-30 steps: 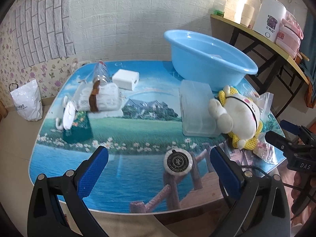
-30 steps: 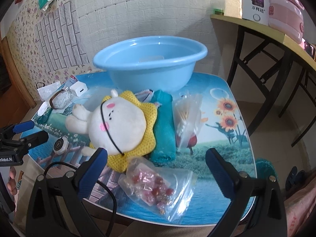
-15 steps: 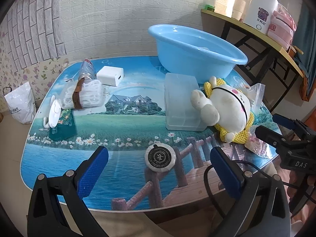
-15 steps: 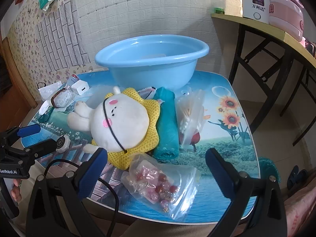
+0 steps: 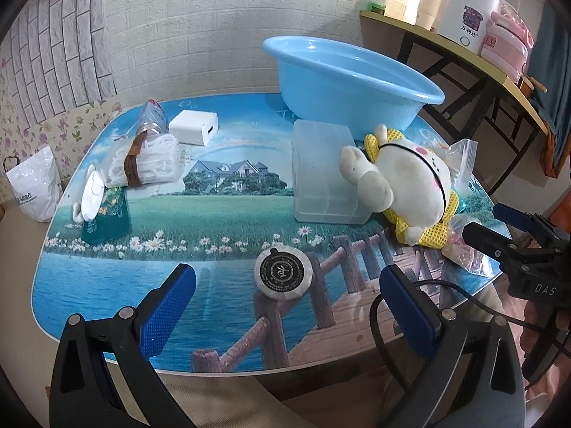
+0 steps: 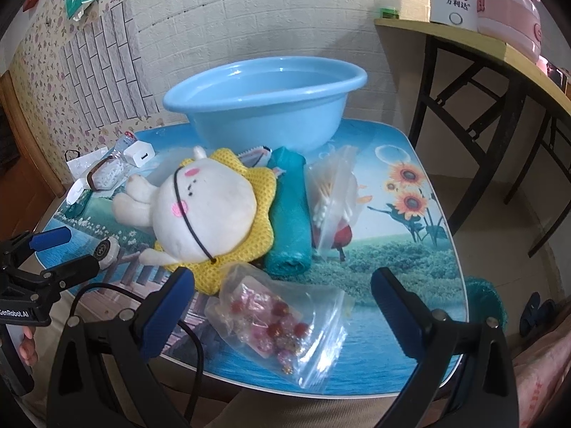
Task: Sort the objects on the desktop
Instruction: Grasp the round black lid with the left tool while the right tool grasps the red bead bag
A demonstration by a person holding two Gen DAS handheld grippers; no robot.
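A: What's nearest your left gripper (image 5: pixel 287 301)?

B: Its jaws gape wide with nothing between them, and just beyond lies a round wrapped soap (image 5: pixel 283 275) on the desk (image 5: pixel 107 285).

A: And your right gripper (image 6: pixel 282 306)?

B: Also spread wide and empty, poised over a zip bag of red beads (image 6: pixel 276 324) at the desk's near edge.

A: Farther on?

B: The plush bunny in yellow mesh (image 6: pixel 210 214) lies beside a rolled teal cloth (image 6: pixel 289 221) and a bag of cotton swabs (image 6: pixel 332 192). On its other side is a clear plastic box (image 5: pixel 323 174).

A: At the back?

B: The blue basin (image 6: pixel 266 103), with a white charger (image 5: pixel 193 127) and bundled white cord (image 5: pixel 146 160) off to the left.
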